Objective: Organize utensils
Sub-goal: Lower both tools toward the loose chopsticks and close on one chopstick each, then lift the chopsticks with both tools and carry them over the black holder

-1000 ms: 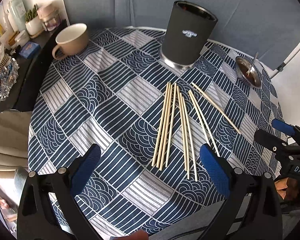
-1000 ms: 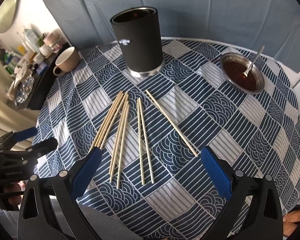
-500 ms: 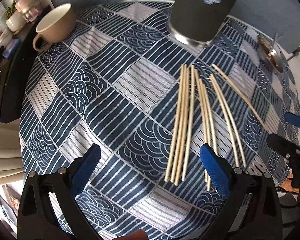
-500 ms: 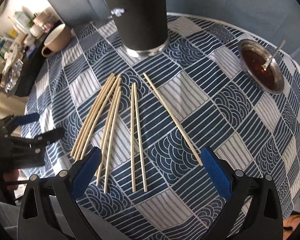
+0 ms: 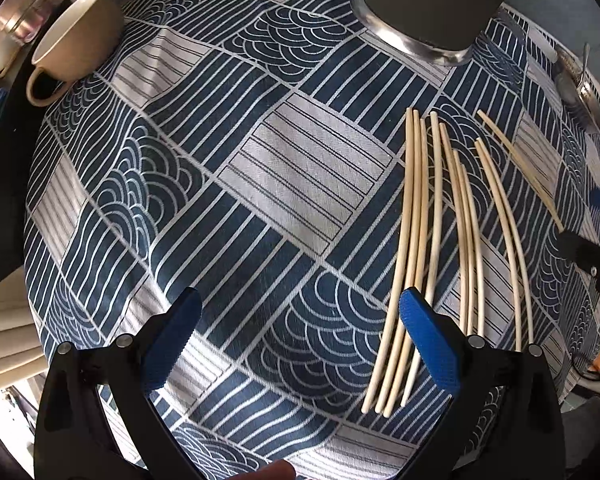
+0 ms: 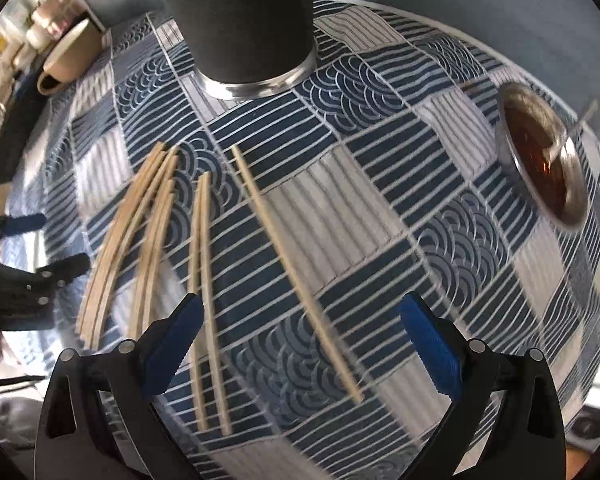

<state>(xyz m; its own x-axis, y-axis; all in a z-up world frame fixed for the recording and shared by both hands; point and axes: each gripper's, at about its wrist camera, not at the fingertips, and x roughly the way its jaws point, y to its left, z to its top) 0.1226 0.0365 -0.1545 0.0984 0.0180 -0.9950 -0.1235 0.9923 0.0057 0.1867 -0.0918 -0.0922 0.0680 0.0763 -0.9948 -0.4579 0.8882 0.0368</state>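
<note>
The black cylindrical holder [image 6: 240, 20] carries a small silver emblem near its top in the right wrist view, too blurred to read; no other writing is legible in either view. The holder stands upright on a shiny metal base at the far side of the patterned blue and white tablecloth [image 5: 220, 200].

Nine wooden chopsticks [image 5: 416, 240] lie loose on the cloth in front of the holder, none inside it as far as can be seen: a tight bundle of four on the left, then a pair, another pair, and one single chopstick [image 6: 292, 268] lying apart at an angle to the right. There is one beige mug [image 5: 74, 36] at the far left edge of the table, and one small metal bowl [image 6: 544, 156] of dark liquid with a spoon in it at the far right.

The left gripper [image 5: 300, 336] hovers low over the cloth, its blue-padded jaws spread wide and empty; its right pad sits just above the near ends of the four-stick bundle. The right gripper [image 6: 304, 336] is likewise spread wide and holding nothing, low over the cloth, with the single chopstick running between its pads and the nearest pair just by its left pad.
</note>
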